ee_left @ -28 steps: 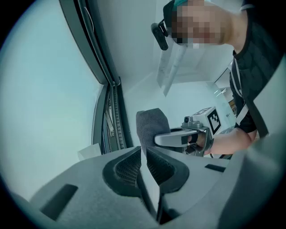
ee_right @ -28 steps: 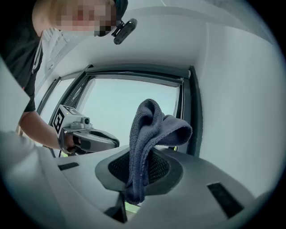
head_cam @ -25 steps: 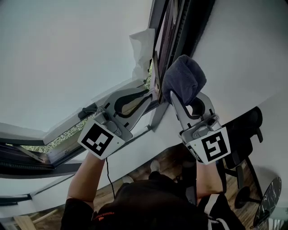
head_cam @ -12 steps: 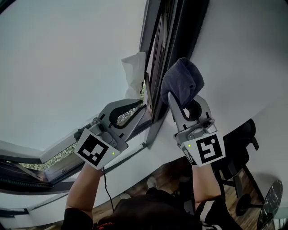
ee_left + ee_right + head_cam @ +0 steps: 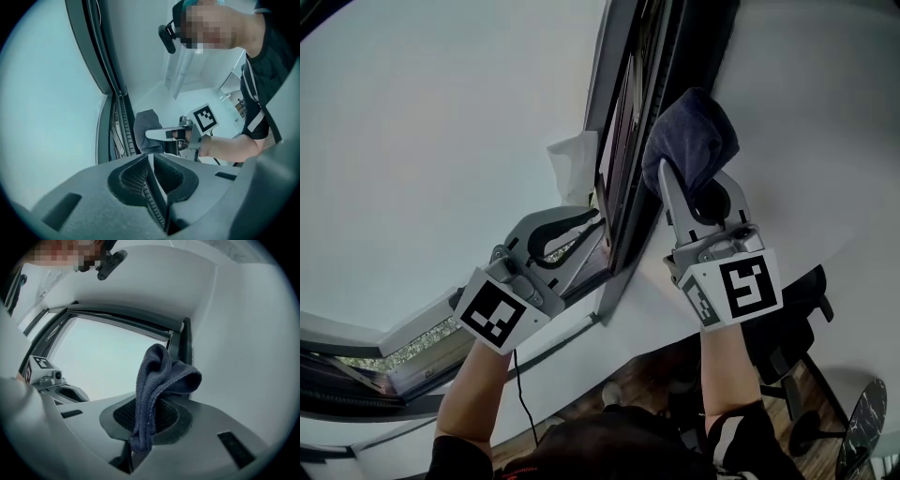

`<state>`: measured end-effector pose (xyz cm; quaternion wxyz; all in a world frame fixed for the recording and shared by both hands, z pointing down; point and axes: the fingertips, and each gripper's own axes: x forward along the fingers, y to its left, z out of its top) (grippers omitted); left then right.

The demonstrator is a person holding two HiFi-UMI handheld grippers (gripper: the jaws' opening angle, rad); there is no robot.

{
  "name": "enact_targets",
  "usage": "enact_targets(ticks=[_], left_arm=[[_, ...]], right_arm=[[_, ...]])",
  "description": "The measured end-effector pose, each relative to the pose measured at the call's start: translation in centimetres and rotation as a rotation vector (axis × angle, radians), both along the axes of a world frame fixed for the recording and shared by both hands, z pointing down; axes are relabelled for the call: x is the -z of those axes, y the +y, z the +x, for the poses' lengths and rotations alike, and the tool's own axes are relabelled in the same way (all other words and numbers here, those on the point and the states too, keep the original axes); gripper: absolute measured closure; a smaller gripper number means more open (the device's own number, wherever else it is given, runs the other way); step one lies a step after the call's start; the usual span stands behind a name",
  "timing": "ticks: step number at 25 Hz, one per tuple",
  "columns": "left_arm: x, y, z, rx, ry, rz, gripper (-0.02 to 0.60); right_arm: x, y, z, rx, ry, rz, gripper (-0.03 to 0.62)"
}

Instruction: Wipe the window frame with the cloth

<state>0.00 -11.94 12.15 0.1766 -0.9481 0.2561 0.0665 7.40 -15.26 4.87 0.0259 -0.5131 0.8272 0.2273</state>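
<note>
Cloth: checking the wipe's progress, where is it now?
The cloth sits upper right in the head view, clamped in the right tool, just right of the window frame.

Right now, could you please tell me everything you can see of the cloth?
The cloth is a dark grey-blue, terry-looking towel, bunched and folded over itself. The right tool is shut on its lower folds, so a rounded lobe stands above the tips. It is held high beside the dark window frame and appears to press against its inner edge, next to the white wall.
</note>
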Motion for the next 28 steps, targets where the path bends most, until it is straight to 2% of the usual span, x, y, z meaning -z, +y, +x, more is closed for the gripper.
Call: enact_targets(ticks=[11,28], left_arm=[[-0.4,-0.6,-0.4,-0.003,0.015,-0.008,0.529],[-2.6,-0.8,-0.5,0.007,-0.024,-0.075,0.531]], right_arm=[[3.0,-1.7,0.3,-0.035,-0.043,0.002,0.543],[-0.5,-3.6,1.7,-0.02,-0.163,-0.109,0.543]])
